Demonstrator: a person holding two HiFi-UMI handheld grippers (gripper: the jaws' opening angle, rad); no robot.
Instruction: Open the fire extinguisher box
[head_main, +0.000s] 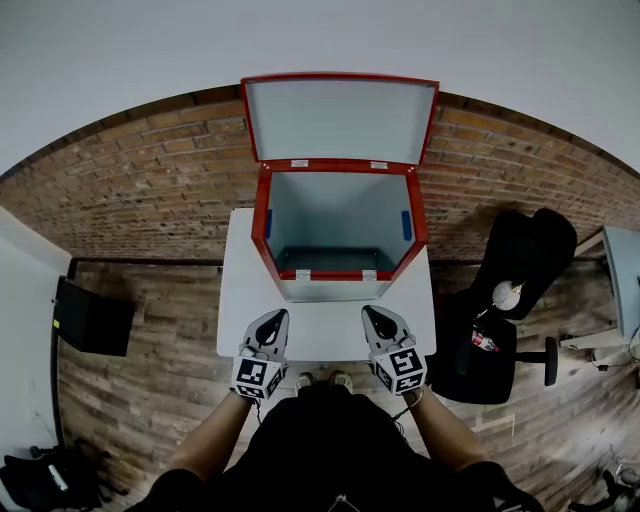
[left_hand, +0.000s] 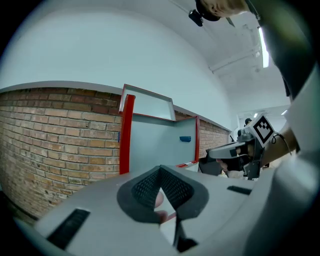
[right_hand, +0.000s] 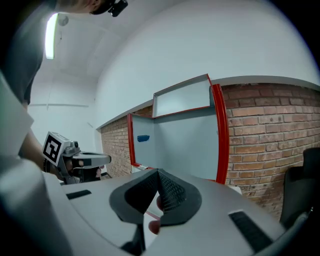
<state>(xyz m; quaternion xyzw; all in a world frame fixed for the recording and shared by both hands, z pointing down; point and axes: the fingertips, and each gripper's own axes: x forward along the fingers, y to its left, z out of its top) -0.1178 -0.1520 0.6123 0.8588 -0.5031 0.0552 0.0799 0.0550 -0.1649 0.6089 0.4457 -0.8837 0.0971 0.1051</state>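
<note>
The red fire extinguisher box (head_main: 338, 230) stands on a white table (head_main: 325, 335) with its lid (head_main: 340, 120) swung up and back. Its grey inside shows nothing in it. My left gripper (head_main: 272, 322) hovers over the table's near edge, in front of the box's left corner, shut and holding nothing. To its right, my right gripper (head_main: 375, 318) is also shut and empty. In the left gripper view the closed tips of the left gripper (left_hand: 160, 172) point at the box (left_hand: 150, 145). The right gripper (right_hand: 158, 175) likewise faces the box (right_hand: 185, 145) in the right gripper view.
A brick wall (head_main: 130, 190) runs behind the table. A black office chair (head_main: 500, 330) with small items on its seat stands close at the right. A black flat object (head_main: 92, 318) lies on the wood floor at the left, and a dark bag (head_main: 50, 478) at the bottom left.
</note>
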